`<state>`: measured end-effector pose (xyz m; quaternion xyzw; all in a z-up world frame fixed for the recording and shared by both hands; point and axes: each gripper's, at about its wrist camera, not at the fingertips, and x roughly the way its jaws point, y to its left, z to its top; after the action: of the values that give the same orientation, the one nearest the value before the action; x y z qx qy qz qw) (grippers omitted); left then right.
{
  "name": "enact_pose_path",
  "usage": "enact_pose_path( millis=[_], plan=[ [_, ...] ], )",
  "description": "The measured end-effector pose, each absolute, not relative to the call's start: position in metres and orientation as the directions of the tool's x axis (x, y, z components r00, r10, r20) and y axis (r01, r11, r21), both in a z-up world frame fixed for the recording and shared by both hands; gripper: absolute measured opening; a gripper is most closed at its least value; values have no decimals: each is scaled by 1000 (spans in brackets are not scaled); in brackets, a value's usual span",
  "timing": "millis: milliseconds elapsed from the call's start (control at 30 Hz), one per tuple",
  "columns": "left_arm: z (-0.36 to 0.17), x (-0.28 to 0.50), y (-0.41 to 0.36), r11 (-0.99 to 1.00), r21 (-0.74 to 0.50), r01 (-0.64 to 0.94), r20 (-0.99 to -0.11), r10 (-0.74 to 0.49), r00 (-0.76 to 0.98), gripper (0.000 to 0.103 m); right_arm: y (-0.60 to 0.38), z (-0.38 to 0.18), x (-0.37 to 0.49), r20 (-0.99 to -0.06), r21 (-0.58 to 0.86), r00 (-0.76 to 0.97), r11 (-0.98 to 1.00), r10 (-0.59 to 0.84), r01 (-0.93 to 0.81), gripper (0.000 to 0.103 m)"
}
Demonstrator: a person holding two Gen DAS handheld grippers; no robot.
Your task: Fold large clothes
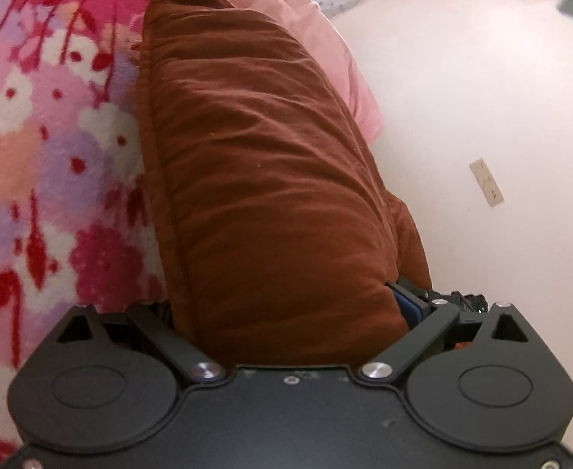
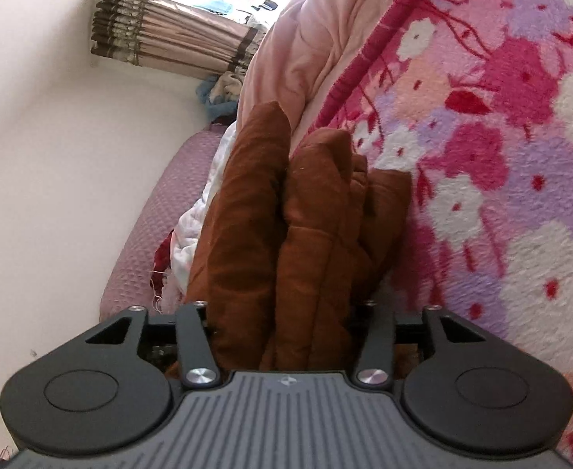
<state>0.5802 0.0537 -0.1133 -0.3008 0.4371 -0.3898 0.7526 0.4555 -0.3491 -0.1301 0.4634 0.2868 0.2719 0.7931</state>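
A large rust-brown garment fills the middle of the left wrist view. It is bunched between my left gripper's jaws, which are closed on it; the fingers are hidden under the cloth. In the right wrist view the same brown garment hangs in several thick folds. My right gripper is shut on those folds, and its fingertips are also hidden by the fabric. The garment is held up beside a bed.
A fleece blanket with pink, red and white flowers covers the bed, also in the right wrist view. A pale pink quilt lies behind. A white wall with a socket, a curtain and a purple mattress edge are nearby.
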Motion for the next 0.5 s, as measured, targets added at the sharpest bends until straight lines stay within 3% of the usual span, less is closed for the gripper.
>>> enact_pose_path(
  millis=[167,267,433,500],
  plan=[
    [-105,593,64,530,-798,287,-449,-840,303,99,-355,-138,453,-176,908,683,385,709,-167,62],
    [-77,577,91,586,-758,286,-477,-797,370,98,-356,-122,444,-231,891,693,434,683,-131,74],
    [-20,513,117,740,-595,312,-501,-646,576,97,-363,-75,406,-339,774,797,630,500,-66,75],
    [3,478,109,811,-487,323,-487,-560,670,97,-353,-47,382,-366,663,850,747,380,-48,70]
  ],
)
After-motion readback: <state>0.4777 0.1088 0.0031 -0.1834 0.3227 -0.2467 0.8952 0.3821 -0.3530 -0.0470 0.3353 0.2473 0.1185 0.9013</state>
